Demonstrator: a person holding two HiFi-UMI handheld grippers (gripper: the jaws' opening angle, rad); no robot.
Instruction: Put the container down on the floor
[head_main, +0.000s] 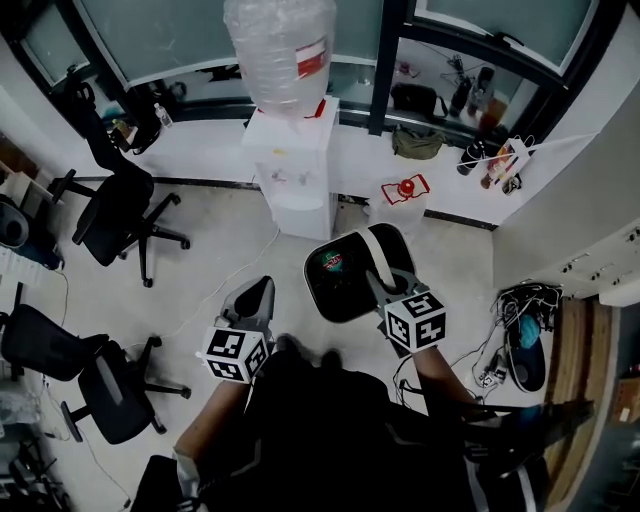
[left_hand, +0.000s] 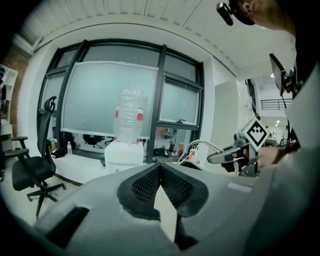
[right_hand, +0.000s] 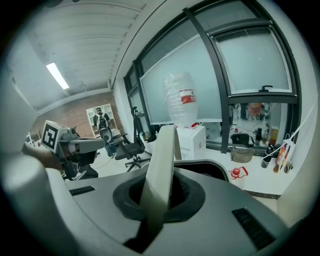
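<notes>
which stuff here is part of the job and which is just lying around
Job: container, its handle, right gripper, floor.
Lying about: water dispenser, office chairs, bag, cables.

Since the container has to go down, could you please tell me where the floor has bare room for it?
Bare floor lies between the chairs, the dispenser and the left claw. Right of the container, cables crowd the floor. The ledge holds bags and bottles.
</notes>
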